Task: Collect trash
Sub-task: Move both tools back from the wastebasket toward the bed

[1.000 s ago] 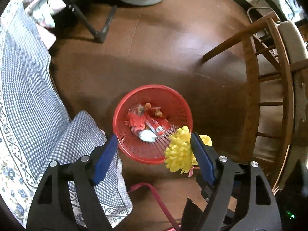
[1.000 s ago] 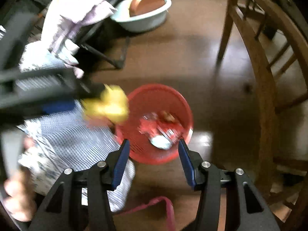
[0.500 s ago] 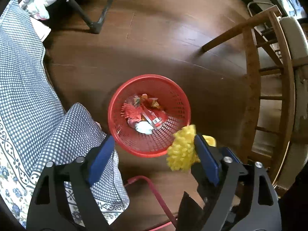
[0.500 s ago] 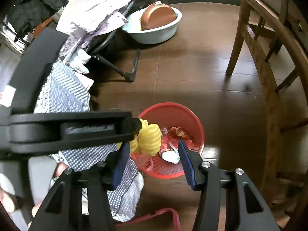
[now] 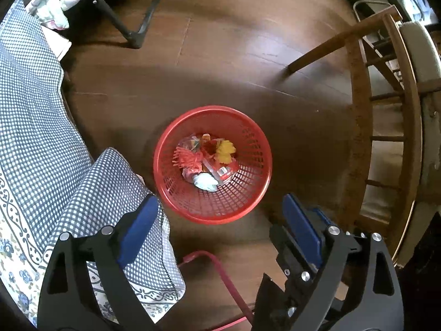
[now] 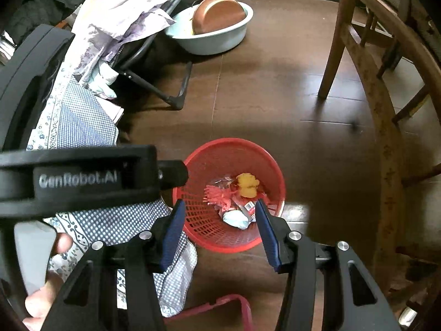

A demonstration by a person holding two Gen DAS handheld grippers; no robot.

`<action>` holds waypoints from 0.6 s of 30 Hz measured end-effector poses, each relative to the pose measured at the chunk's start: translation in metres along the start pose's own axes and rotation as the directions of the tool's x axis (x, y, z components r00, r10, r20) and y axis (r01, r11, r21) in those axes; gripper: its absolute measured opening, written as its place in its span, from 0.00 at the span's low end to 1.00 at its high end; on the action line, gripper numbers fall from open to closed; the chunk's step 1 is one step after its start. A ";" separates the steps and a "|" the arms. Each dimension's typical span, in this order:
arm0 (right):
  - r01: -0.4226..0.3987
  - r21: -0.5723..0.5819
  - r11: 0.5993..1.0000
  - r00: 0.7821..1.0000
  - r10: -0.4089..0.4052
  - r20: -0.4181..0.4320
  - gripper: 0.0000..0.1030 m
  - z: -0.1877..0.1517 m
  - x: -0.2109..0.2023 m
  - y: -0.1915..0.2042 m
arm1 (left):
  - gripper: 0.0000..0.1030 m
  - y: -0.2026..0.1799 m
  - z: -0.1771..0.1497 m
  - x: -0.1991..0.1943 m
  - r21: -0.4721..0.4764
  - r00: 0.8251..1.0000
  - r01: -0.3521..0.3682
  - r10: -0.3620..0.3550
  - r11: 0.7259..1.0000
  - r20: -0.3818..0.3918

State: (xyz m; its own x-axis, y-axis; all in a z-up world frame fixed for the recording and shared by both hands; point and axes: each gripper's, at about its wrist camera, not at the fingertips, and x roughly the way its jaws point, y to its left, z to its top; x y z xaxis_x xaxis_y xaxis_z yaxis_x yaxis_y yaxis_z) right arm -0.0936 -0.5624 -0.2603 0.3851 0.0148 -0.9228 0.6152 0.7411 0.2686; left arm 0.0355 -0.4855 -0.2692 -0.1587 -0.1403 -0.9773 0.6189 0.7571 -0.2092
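Note:
A red mesh basket (image 5: pixel 249 138) (image 6: pixel 228 141) stands on the dark wooden floor. In it lie red wrappers, a white crumpled wad (image 5: pixel 205 183) (image 6: pixel 237 219) and a yellow spiky thing (image 5: pixel 224 151) (image 6: pixel 247 184). My left gripper (image 5: pixel 219 201) hangs above the basket's near rim. Its jaws are opening wide and nothing is between them. Its black body (image 6: pixel 82 179) crosses the left of the right wrist view. My right gripper (image 6: pixel 219 205) hovers over the basket too, half open, with nothing between its blue pads.
A blue checked cloth (image 5: pixel 41 138) hangs at the left. A wooden chair (image 5: pixel 358 110) stands at the right. A pale basin (image 6: pixel 220 41) holding a copper pan and a black folding stand (image 6: pixel 171 99) are farther back. A red cord (image 5: pixel 217 267) lies near the basket.
The yellow spiky thing left the left gripper's right finger and fell into the red basket. The left jaws spread wider. The right gripper's jaws kept their gap.

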 end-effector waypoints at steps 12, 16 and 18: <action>0.062 -0.010 0.998 0.998 -0.062 -0.014 0.88 -0.014 -0.040 -0.009 | 0.86 0.010 -0.012 -0.073 -0.030 0.978 -0.013 0.019 0.999 0.209; 0.073 -0.006 0.997 0.997 -0.073 0.006 0.91 -0.012 -0.057 -0.004 | 0.90 0.007 -0.037 -0.137 0.009 0.922 -0.047 0.040 0.999 0.384; 0.075 -0.018 0.997 0.997 -0.075 0.023 0.91 -0.013 -0.066 0.003 | 0.91 0.008 -0.050 -0.164 0.022 0.891 -0.053 0.038 0.998 0.452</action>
State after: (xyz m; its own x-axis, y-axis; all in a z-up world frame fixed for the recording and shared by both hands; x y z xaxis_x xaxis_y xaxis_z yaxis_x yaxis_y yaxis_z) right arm -0.1263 -0.5528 -0.2023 0.3538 -0.0559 -0.9337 0.6301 0.7520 0.1937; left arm 0.0282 -0.4247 -0.1084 0.2300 -0.3850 -0.8938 0.6429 0.7496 -0.1574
